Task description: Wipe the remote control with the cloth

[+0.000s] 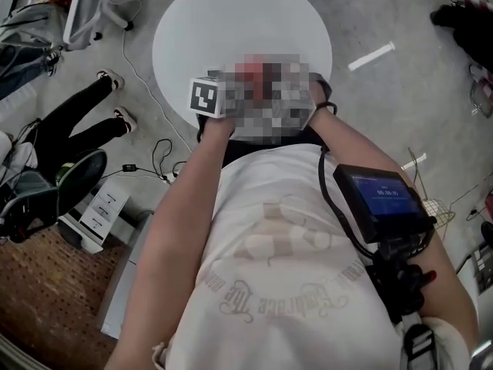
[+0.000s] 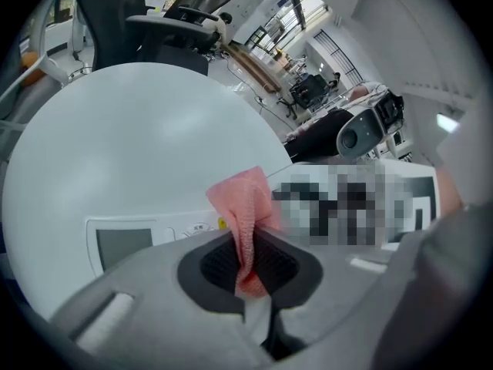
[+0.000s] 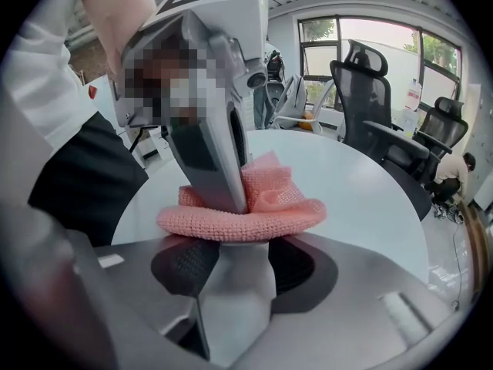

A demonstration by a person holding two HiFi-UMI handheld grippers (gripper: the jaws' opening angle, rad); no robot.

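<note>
The remote control (image 2: 166,233) needs a good rub. I think the cloth (image 2: 245,214) should be pushed down softly and slid along the whole top, over the little screen (image 2: 122,247) too. The other end should be held tight so it does not slip. In the left gripper view, the left gripper (image 2: 248,272) has its jaws shut tight on a fold of the pink cloth, which sticks up out of them. The white remote lies just past the jaws, over the round white table (image 2: 139,129). I cannot tell if it rests on the table or is held a bit above it. In the right gripper view, the right gripper (image 3: 235,264) has its jaws closed onto one end of the white remote, so they are only as far apart as the remote is wide. The cloth sits bunched on top of the remote, just past these jaws. The left gripper comes down from above and presses into it. That looks like a good way to do it: one holds and one wipes. The cloth is bunched up thick, so a flat rub may clean more than a poke. In the head view, both grippers are close together at the near edge of the table, in front of the person's shirt (image 1: 293,268). A blur covers the jaws there, so the cloth and remote can hardly be seen.
</note>
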